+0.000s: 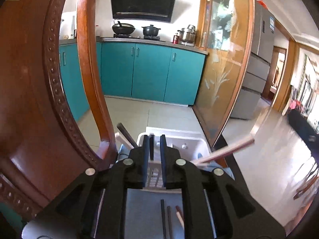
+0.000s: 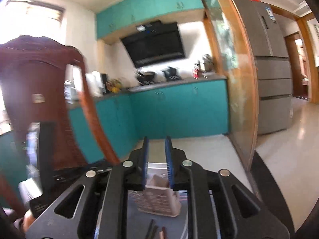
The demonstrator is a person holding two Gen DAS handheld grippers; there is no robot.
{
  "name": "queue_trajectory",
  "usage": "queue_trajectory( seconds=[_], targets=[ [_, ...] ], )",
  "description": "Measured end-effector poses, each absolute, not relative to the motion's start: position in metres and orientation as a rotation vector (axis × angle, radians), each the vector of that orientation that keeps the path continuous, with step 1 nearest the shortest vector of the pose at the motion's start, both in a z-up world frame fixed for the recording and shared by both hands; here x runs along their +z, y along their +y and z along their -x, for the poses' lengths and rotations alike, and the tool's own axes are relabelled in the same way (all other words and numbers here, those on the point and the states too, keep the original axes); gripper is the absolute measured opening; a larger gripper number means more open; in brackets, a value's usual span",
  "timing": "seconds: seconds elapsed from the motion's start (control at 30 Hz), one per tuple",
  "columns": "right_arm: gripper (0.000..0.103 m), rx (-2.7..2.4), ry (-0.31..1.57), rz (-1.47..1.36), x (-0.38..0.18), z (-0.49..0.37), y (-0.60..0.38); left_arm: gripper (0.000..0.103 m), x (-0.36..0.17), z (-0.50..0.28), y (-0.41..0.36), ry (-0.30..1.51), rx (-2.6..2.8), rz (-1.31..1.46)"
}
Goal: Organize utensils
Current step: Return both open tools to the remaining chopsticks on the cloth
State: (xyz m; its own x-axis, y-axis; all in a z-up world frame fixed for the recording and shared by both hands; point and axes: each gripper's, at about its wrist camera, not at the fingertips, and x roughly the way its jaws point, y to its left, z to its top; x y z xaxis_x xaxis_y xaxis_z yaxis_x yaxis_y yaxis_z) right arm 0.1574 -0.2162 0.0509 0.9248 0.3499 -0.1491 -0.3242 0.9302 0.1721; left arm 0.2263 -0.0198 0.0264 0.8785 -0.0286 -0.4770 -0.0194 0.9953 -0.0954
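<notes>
Chopsticks (image 1: 171, 219) loose on grey counter (image 1: 139, 203), just short of white slotted holder (image 1: 191, 139); more sticks leaning inside holder. Left claw (image 1: 155, 141) near-closed on one dark chopstick above holder. Right claw (image 2: 157, 145) parted, grasping nothing.

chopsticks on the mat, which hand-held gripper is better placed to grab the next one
Probably the left hand-held gripper: it sits low at the white holder, loose chopsticks right beneath it. The right hand-held gripper points out level.
</notes>
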Motion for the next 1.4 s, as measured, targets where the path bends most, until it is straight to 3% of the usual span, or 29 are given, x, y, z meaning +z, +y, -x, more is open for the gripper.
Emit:
queue_trajectory(
  seconds=[0.1, 0.23, 0.4, 0.53, 0.7, 0.8, 1.0, 1.17, 1.23, 1.3, 1.37, 1.4],
  targets=[
    [0.021, 0.33, 0.205, -0.095, 0.029, -0.137, -0.219, 0.011, 0.018, -0.207, -0.028, 0.509, -0.024, 0.075],
    [0.021, 0.341, 0.434, -0.071, -0.032, -0.138, -0.215, 0.014, -0.003, -0.187, -0.034, 0.554, -0.045, 0.036],
    [0.021, 0.253, 0.749, 0.048, -0.11, -0.158, -0.194, 0.031, -0.035, -0.176, -0.039, 0.655, -0.06, 0.018],
    [0.025, 0.243, 0.885, 0.037, -0.142, -0.168, -0.186, 0.043, -0.062, -0.174, -0.036, 0.749, -0.089, 0.03],
    [0.024, 0.198, 0.955, -0.003, -0.163, -0.171, -0.189, 0.057, -0.104, -0.171, -0.032, 0.87, -0.1, 0.041],
    [0.012, 0.141, 0.952, -0.043, -0.161, -0.173, -0.201, 0.06, -0.129, -0.167, -0.033, 0.946, -0.13, 0.034],
    [0.015, 0.175, 0.946, -0.159, -0.16, -0.166, -0.218, 0.07, -0.154, -0.168, -0.042, 1.005, -0.194, 0.051],
    [0.026, 0.167, 0.936, -0.13, -0.157, -0.166, -0.217, 0.069, -0.166, -0.166, -0.046, 1.029, -0.177, 0.017],
    [0.027, 0.172, 0.941, -0.145, -0.157, -0.168, -0.217, 0.056, -0.173, -0.165, -0.044, 1.059, -0.169, 0.016],
    [0.027, 0.18, 0.947, -0.145, -0.157, -0.167, -0.215, 0.051, -0.176, -0.162, -0.04, 1.062, -0.179, 0.037],
    [0.03, 0.203, 0.946, -0.135, -0.157, -0.165, -0.21, 0.032, -0.176, -0.161, -0.037, 1.062, -0.173, 0.029],
    [0.032, 0.224, 0.947, -0.117, -0.156, -0.164, -0.204, 0.032, -0.176, -0.16, -0.036, 1.065, -0.167, 0.014]
  ],
)
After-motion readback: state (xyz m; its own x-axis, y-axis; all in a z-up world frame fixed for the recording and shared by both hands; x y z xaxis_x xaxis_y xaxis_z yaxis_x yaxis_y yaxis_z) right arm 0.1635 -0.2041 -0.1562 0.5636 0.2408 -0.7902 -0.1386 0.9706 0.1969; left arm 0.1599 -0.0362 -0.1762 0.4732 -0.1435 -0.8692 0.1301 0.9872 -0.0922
